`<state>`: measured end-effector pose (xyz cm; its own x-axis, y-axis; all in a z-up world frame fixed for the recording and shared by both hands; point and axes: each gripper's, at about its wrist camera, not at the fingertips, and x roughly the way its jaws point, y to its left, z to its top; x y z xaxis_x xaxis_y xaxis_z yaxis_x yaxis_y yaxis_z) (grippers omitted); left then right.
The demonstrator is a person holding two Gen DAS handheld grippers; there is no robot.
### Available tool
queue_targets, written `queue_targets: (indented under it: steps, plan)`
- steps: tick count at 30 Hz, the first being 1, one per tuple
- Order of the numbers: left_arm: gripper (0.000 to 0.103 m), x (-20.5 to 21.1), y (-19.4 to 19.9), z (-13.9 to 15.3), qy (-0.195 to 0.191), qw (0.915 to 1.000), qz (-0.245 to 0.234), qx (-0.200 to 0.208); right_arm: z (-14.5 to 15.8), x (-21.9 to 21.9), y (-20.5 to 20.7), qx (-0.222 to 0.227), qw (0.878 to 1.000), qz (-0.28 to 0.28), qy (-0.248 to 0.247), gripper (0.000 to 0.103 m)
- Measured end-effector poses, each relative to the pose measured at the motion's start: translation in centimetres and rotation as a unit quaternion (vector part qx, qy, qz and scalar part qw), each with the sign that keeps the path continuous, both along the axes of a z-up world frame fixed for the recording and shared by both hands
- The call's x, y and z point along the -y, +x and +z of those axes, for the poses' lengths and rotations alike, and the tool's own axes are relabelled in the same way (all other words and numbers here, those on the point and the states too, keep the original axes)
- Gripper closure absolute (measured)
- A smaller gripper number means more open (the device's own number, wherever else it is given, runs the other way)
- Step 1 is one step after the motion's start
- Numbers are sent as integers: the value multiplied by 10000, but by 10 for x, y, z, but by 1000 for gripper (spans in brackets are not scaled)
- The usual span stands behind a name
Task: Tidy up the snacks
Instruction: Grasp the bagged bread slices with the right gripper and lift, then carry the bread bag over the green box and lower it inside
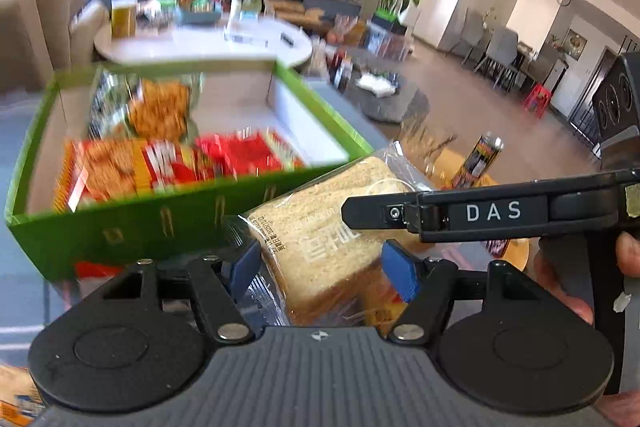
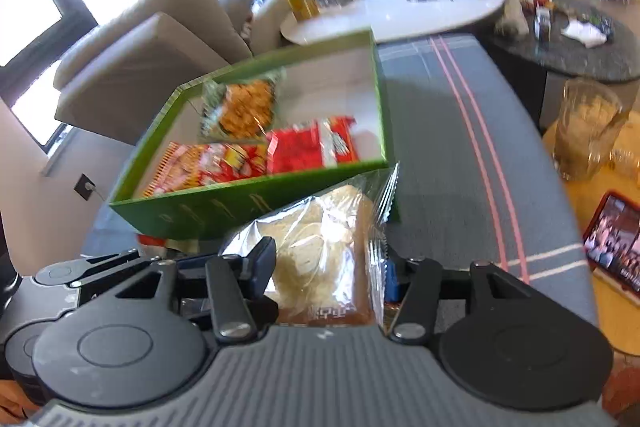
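Left gripper [image 1: 320, 267] nearest the lens, blue pads [image 1: 400, 275] either side of one bread packet [image 1: 316, 227], pinching it. Right gripper [image 2: 326, 267] likewise clamped on one bread packet [image 2: 320, 259]; whether the two views show the same packet, cannot tell. In the left view the right gripper's black arm marked DAS crosses just over the bread.

Bread packet: clear crinkled plastic wrap with a serrated sealed edge, pale sliced loaf, brown crust at the near end, white printed characters on the wrap. It sits just in front of the green box [image 2: 248, 203], overlapping its near wall.

One green box, open top, pale inside, on a grey table [image 2: 460, 147] with pink and white stripes. Three snack packs inside: one orange-yellow pack [image 2: 208, 167] near left, one red pack [image 2: 304, 147] near right, one clear bag of orange-brown snacks [image 2: 244, 107] behind them. Contents blurred.

One can [image 1: 480, 155] stands beyond the bread. One round white table [image 2: 400, 11] behind, cluttered.
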<state>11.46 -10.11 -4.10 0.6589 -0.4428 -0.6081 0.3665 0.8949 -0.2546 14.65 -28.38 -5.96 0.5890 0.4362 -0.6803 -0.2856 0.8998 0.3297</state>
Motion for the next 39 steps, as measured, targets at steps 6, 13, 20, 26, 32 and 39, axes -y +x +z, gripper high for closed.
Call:
queue_targets:
  steps: [6, 13, 20, 26, 32, 39]
  plan:
    - [39, -1, -5, 35, 184, 9979, 112, 609, 33, -4, -5, 492, 9985, 20, 232, 32]
    - [40, -6, 19, 61, 225, 9954, 274, 890, 50, -4, 21, 692, 9957, -27, 613, 32]
    - [40, -1, 47, 63, 363, 9938, 321, 997, 52, -6, 46, 895, 9935, -80, 697, 32]
    - [40, -2, 74, 51, 413, 9945, 316, 912, 42, -6, 65, 806, 9943, -136, 680, 32]
    - [40, -5, 100, 37, 471, 9947, 287, 871, 31, -12, 81, 708, 9952, -212, 643, 32]
    - [39, -7, 128, 21, 456, 9963, 267, 677, 17, -20, 100, 558, 9967, -286, 518, 32]
